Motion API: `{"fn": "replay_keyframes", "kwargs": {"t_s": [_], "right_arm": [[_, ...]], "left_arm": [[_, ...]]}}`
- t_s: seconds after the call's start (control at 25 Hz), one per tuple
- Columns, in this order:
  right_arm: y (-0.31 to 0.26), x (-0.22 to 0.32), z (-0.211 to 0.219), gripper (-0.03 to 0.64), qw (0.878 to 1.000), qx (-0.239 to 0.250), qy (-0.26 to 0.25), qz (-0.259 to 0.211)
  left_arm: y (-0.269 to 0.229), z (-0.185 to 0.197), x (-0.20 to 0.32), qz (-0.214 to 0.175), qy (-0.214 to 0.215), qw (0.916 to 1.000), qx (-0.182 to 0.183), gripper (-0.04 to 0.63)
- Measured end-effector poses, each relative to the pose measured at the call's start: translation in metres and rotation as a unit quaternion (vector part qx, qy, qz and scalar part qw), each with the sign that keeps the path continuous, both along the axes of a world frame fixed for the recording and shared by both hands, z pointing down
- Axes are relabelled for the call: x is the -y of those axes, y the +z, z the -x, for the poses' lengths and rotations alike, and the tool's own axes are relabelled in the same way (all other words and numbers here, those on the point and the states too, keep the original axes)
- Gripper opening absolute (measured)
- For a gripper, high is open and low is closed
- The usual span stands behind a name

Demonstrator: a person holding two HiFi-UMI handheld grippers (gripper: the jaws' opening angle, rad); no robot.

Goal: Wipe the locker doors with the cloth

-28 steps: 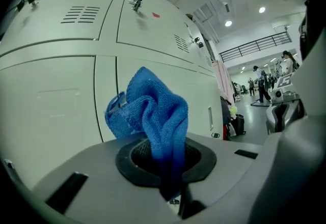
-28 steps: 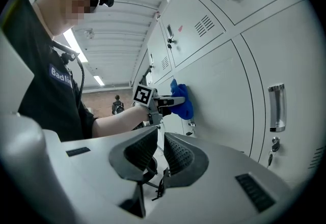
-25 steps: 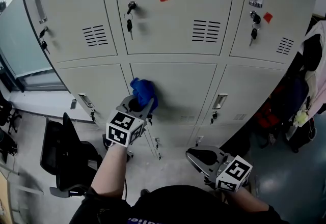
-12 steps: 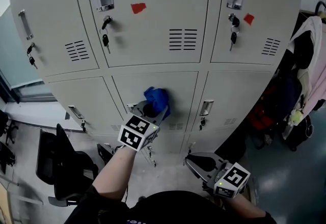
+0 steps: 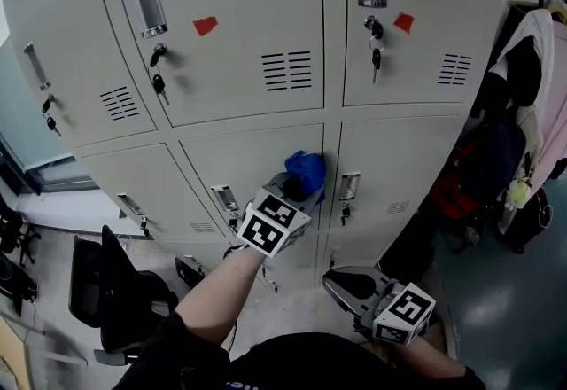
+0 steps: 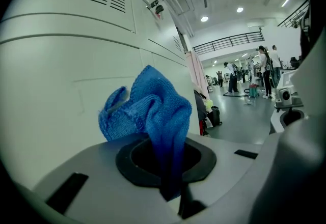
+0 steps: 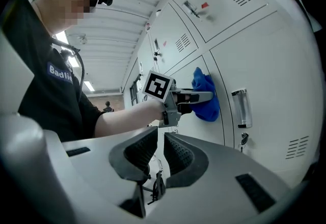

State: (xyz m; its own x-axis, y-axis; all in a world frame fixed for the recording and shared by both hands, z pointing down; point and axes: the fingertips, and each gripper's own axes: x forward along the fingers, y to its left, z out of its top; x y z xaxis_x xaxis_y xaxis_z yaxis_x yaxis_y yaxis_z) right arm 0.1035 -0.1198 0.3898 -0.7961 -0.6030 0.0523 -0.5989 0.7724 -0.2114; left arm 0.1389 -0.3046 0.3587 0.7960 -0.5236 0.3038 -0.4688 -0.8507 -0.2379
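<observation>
A crumpled blue cloth (image 5: 306, 171) is pressed against the lower middle locker door (image 5: 248, 158), near that door's right edge. My left gripper (image 5: 297, 191) is shut on the cloth, and in the left gripper view the cloth (image 6: 153, 111) bunches above the jaws (image 6: 168, 177) against the pale door (image 6: 56, 90). My right gripper (image 5: 344, 280) hangs low and away from the lockers, shut with nothing in it. The right gripper view shows its pads (image 7: 160, 139) nearly touching, and beyond them the left gripper (image 7: 191, 98) with the cloth (image 7: 205, 94) on the door.
Recessed handles (image 5: 349, 186) and keys in locks (image 5: 159, 82) stick out from the doors. Red stickers (image 5: 205, 25) mark two upper doors. A black chair (image 5: 115, 300) stands at the lower left. Clothes and bags (image 5: 523, 113) hang at the right of the lockers.
My left gripper has slid the cloth to the right across the lower middle door, toward its right edge. The right gripper has stayed low and shut.
</observation>
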Motion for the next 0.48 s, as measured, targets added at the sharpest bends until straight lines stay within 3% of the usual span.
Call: {"fn": "replay_keyframes", "kwargs": {"t_s": [0.2,0.36,0.48], "right_arm": [[0.000,-0.003,0.005,0.039,1.000,-0.001,-0.010,0.000],[0.003,-0.002,0.017,0.039,1.000,-0.004,-0.023,0.005],[0.006,-0.002,0.031,0.040,0.999,-0.008,-0.039,0.007]], "left_arm": [[0.002,0.000,-0.009,-0.004,0.005,1.0000,-0.004,0.055],[-0.005,0.055,-0.021,0.001,-0.030,0.9984,-0.047,0.055],[-0.003,0.111,-0.022,-0.004,-0.079,0.9953,-0.054,0.055]]}}
